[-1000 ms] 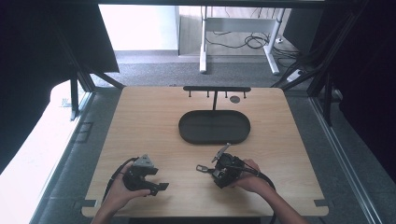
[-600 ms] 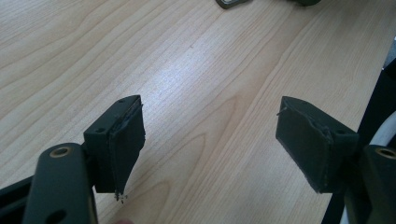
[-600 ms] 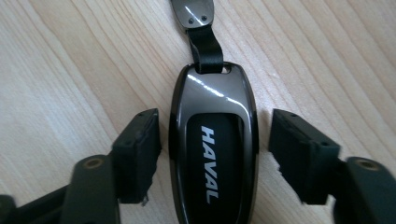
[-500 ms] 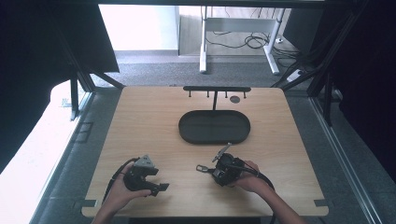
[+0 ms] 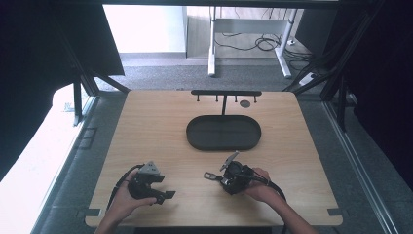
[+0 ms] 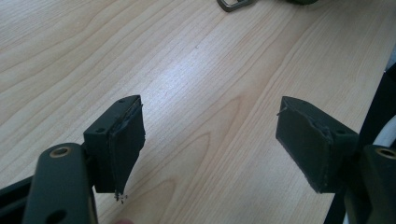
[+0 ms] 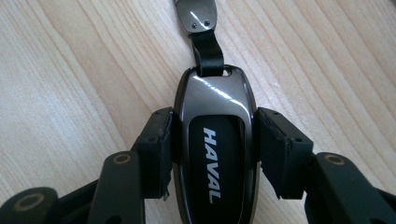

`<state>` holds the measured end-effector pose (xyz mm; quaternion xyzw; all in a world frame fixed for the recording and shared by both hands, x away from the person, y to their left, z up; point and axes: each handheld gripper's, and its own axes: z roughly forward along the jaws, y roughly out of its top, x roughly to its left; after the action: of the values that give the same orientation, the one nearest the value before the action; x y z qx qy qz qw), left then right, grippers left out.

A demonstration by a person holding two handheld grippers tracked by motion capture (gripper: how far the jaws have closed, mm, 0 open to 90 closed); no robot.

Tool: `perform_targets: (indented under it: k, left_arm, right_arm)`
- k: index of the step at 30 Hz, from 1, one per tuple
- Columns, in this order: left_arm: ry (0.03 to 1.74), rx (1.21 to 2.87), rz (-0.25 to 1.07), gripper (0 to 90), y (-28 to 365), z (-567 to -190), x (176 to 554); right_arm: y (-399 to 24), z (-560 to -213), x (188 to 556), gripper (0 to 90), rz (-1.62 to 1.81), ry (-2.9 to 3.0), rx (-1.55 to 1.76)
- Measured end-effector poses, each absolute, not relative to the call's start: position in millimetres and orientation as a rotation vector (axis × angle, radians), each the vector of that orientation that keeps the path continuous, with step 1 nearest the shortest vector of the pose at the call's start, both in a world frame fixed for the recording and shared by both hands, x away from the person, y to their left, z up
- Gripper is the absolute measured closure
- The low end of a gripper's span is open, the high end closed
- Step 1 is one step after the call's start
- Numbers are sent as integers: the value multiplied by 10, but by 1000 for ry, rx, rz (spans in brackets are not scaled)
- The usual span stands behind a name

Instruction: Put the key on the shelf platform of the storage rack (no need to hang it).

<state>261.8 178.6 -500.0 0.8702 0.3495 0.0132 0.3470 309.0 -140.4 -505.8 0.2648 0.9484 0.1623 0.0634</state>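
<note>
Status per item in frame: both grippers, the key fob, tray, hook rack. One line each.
Left gripper: open, nothing between the jaws, low over the light wooden table.
Right gripper: shut on the fob's sides.
Dark glossy HAVAL car key fob: gripped, black strap and metal clip pointing away.
Black oval tray: empty, flat on the table.
Black hook rack: upright behind the tray, nothing hanging on it.

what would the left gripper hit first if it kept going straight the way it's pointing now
Probably the bare tabletop: the left gripper is open, angled down at the wood, with nothing between its jaws. Farther along sits a metal clasp, the end of the strap on the key fob the right gripper holds, though depth is unclear.
</note>
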Motion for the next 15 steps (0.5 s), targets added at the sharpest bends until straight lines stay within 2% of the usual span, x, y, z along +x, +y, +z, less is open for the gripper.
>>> perform_targets:
  k: [15]
  left_arm:
    - [908, 2257, 36, 240, 1768, -5005, 2617]
  right_arm:
    - [-1519, -4810, 3150, 491, 599, 2825, 800]
